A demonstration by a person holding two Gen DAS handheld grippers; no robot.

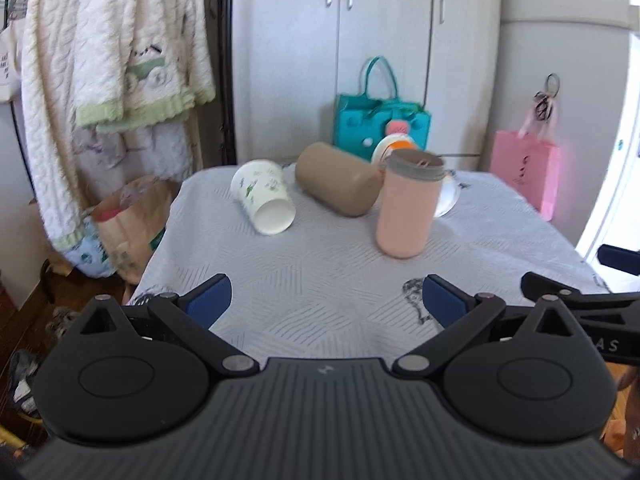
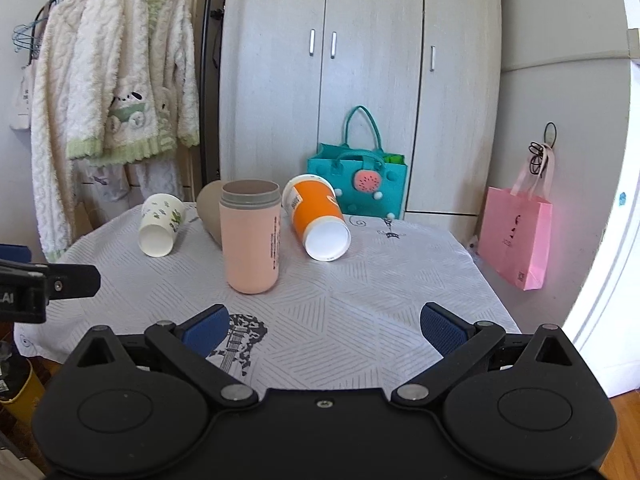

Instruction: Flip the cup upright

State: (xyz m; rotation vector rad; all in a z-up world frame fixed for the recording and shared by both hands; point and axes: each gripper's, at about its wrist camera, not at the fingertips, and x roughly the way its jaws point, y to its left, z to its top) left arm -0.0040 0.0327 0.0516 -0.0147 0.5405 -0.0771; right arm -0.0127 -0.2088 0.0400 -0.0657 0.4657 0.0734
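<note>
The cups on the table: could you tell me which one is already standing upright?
The pink cup, grey rim up. The white leaf-print cup, tan cup and orange cup lie on their sides.

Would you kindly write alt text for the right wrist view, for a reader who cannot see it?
A pink cup stands upright on a white tablecloth, while an orange cup, a leaf-print cup and a tan cup lie on their sides behind it. The open right gripper hovers empty in front.

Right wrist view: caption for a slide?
Open right gripper faces an upright pink cup among three tipped cups on the clothed table.
</note>
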